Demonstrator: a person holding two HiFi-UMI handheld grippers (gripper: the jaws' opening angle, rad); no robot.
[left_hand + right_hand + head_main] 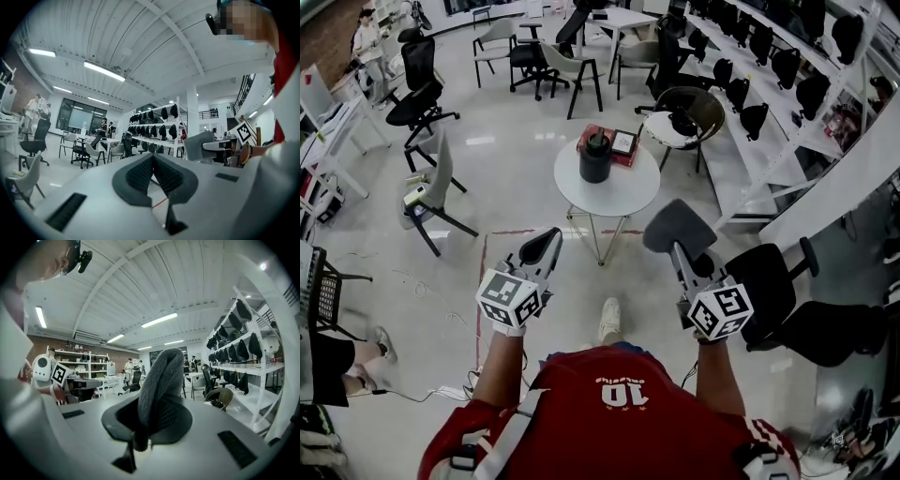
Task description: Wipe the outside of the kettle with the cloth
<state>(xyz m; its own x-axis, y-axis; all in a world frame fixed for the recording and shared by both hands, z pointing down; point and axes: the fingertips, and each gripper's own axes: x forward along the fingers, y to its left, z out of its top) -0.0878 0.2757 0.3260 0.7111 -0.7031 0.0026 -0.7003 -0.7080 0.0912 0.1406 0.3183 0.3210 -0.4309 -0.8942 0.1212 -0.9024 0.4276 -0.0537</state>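
A black kettle [595, 157] stands on a round white table [628, 192] ahead of me in the head view. My right gripper [678, 246] is shut on a grey cloth [677, 225], held in the air short of the table's near right edge. In the right gripper view the cloth [159, 380] stands up folded between the jaws. My left gripper [546, 246] hangs short of the table's near left edge, shut with nothing in it; its dark pads [140, 174] meet. Both gripper views tilt upward, and neither shows the kettle.
A red box [592, 139] and a small framed tablet [623, 142] lie behind the kettle. Chairs ring the table: a grey one [431, 192] at left, a wicker one [689, 117] behind, black office chairs [787, 300] at right. My foot [610, 321] is just before the table legs.
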